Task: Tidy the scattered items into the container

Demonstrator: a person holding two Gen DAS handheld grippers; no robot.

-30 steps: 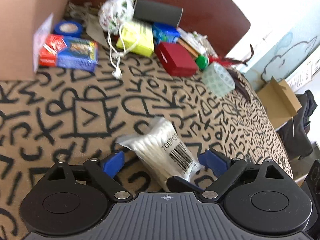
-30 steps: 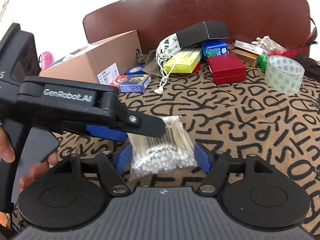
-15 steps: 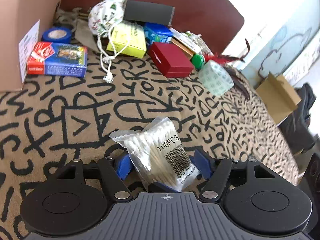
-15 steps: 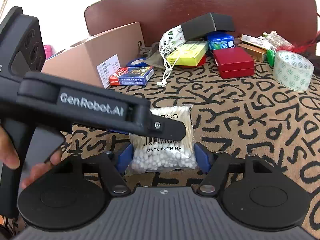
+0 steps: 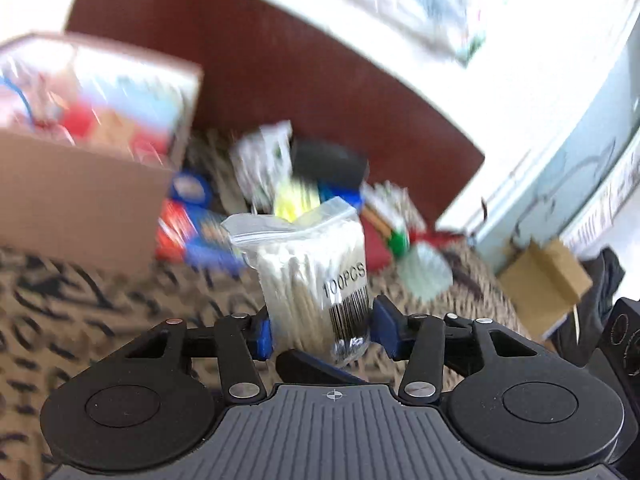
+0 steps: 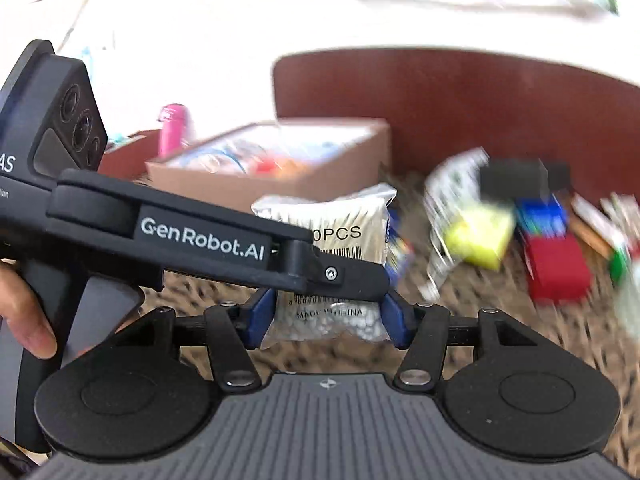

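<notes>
Both jaws clamped on the cotton swab bag [image 5: 316, 276], held upright above the patterned table [image 5: 80, 320]: left gripper [image 5: 320, 330] and right gripper [image 6: 326, 316] pinch its lower end. Cardboard box [image 6: 280, 168] behind-left; background blurred.

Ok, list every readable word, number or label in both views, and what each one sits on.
"100PCS": cotton swab bag held in the left tongs.
"MADE IN CHINA": bag's lower edge, between the right tongs.
"GenRobot.AI": left tool's arm.
"AS": cut-off letters on its body.
Barcode digits, cardboard box contents: too blurred.
</notes>
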